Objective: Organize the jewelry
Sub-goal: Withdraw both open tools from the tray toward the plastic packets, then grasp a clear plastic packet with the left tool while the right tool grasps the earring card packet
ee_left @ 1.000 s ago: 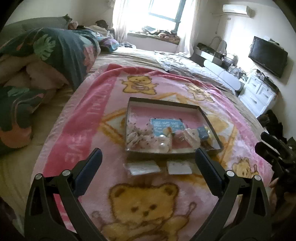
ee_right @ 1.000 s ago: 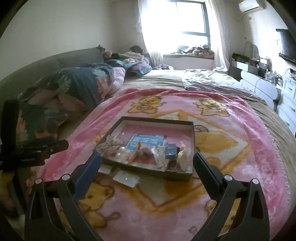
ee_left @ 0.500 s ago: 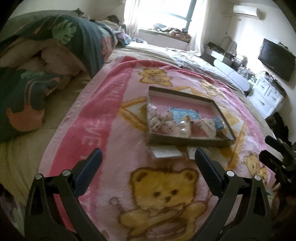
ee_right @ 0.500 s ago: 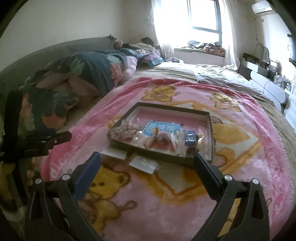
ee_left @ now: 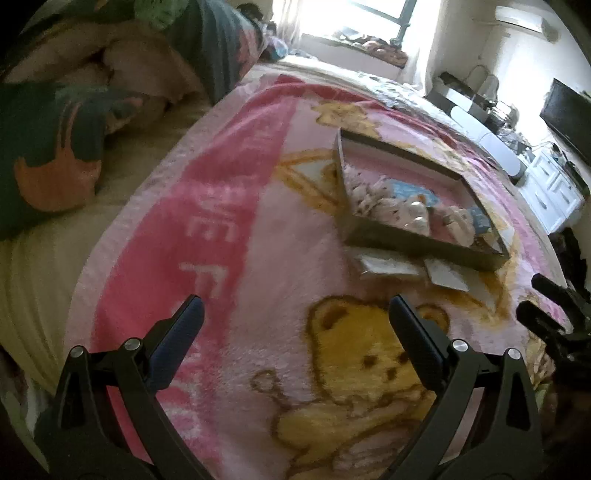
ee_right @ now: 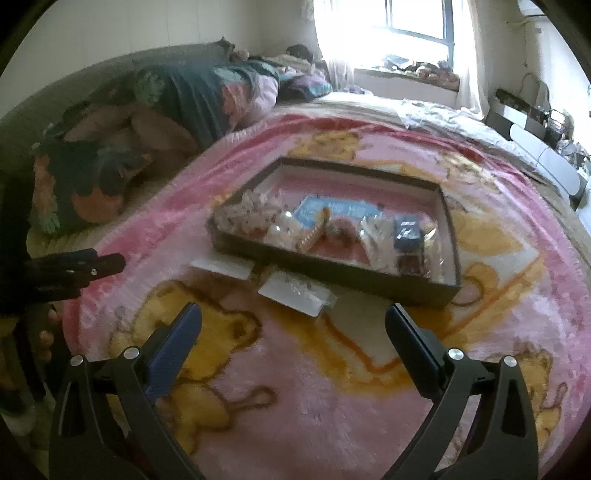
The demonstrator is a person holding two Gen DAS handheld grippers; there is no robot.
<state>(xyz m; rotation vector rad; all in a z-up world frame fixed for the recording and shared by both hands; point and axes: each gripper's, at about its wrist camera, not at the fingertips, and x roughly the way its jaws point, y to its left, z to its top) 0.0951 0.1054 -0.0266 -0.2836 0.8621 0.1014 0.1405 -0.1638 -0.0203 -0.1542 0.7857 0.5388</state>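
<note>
A shallow dark box [ee_right: 325, 264] with a pink floor lies on the pink bear blanket and holds several small jewelry packets, a blue card [ee_right: 338, 212] and a small dark blue box [ee_right: 408, 232]. It also shows in the left wrist view [ee_left: 413, 243]. Two white jewelry cards lie on the blanket in front of it [ee_right: 295, 291] [ee_right: 223, 266], and they show in the left wrist view too [ee_left: 386, 266] [ee_left: 445, 275]. My left gripper [ee_left: 295, 314] is open and empty over the blanket, left of the box. My right gripper [ee_right: 291, 321] is open and empty just in front of the nearer card.
The pink bear blanket [ee_left: 258, 221] covers a bed. A heap of dark flowered bedding [ee_right: 147, 122] lies to the left. A window [ee_right: 406, 22] is at the back, white drawers [ee_left: 554, 192] and a TV [ee_left: 569, 110] at the right.
Both grippers have moved left and lower toward the blanket. The box has shifted right in the left wrist view. Both stay open and empty.
</note>
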